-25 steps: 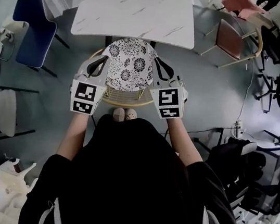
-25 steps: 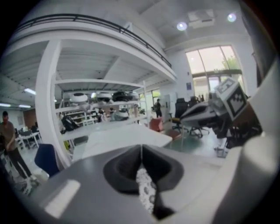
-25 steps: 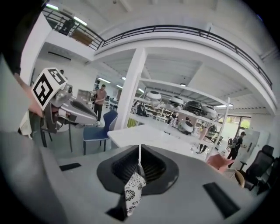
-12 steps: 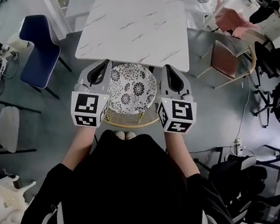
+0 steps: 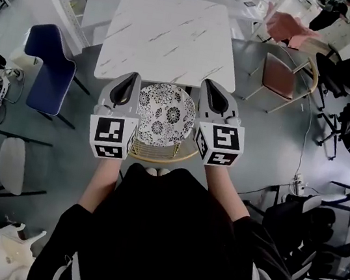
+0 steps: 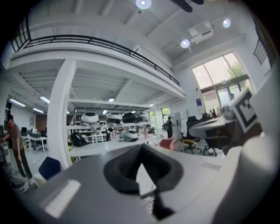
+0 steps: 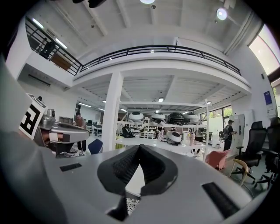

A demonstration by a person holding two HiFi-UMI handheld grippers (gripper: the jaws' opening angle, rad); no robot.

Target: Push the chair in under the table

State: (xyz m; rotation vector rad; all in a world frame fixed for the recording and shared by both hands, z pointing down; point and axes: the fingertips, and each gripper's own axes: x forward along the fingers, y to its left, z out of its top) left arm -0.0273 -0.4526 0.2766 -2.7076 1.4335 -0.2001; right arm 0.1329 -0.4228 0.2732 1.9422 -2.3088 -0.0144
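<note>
The left claw (image 5: 131,77) and right claw (image 5: 208,86) are both clenched on nothing, up high, one each side of the chair (image 5: 165,111). Its seat pokes out from under the bench (image 5: 171,36). Pushing one side only might turn it crooked

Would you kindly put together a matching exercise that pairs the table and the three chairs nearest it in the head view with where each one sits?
Things:
1. table
2. floral chair
3. blue chair
4. pink chair

Places, as the head view shows them:
A. left of the table
B. between the left hand-held gripper and the right hand-held gripper
C. right of the table
D. ahead of both hand-held grippers, with a white marbled top

Pairs: 1-D, 2-B, 3-A, 4-C
</note>
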